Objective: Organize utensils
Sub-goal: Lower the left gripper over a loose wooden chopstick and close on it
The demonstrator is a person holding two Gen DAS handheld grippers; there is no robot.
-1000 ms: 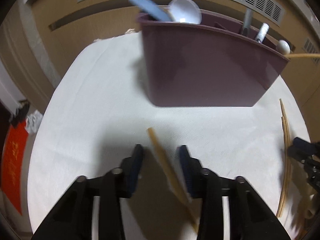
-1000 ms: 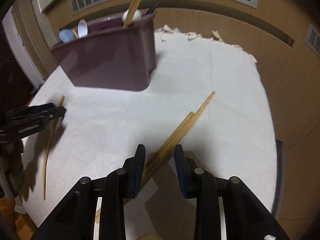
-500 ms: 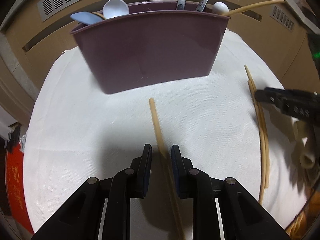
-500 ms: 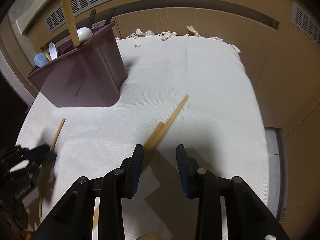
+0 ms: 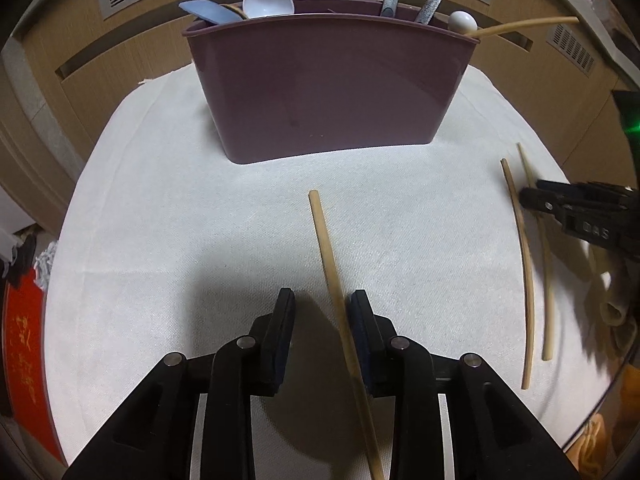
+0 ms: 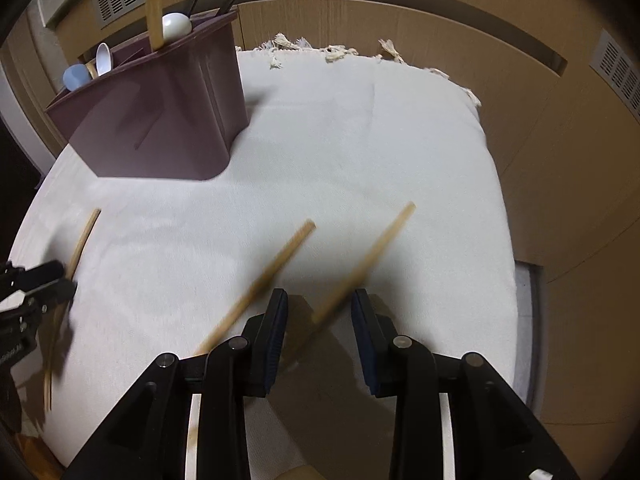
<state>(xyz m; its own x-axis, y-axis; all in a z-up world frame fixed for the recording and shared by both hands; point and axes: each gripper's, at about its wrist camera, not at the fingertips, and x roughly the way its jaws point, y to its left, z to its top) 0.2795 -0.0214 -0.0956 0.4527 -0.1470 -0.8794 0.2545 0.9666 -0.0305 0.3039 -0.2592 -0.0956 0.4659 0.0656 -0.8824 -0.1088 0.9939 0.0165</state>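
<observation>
A maroon utensil holder (image 5: 328, 88) (image 6: 160, 120) stands on a white cloth (image 5: 160, 240). It holds spoons, metal handles and one chopstick. My left gripper (image 5: 322, 304) is opening. A wooden chopstick (image 5: 326, 240) lies between its jaws, close to the right finger, and the pads do not press on it. My right gripper (image 6: 320, 304) is closing, with one blurred chopstick (image 6: 368, 256) between its jaws, unpressed. A second chopstick (image 6: 276, 268) lies just left of its left finger. The left wrist view shows these two chopsticks (image 5: 524, 264) under the right gripper (image 5: 560, 204).
Wood-panelled walls with vent grilles ring the round table. The cloth's fringe (image 6: 320, 50) hangs at the far edge. A red item (image 5: 24, 328) sits below the table at the left. Bare cloth lies between the holder and both grippers.
The left jaws, nearly shut around the chopstick half a second ago, now stand wider. The two right chopsticks have spread apart; one now sits between the right jaws.
</observation>
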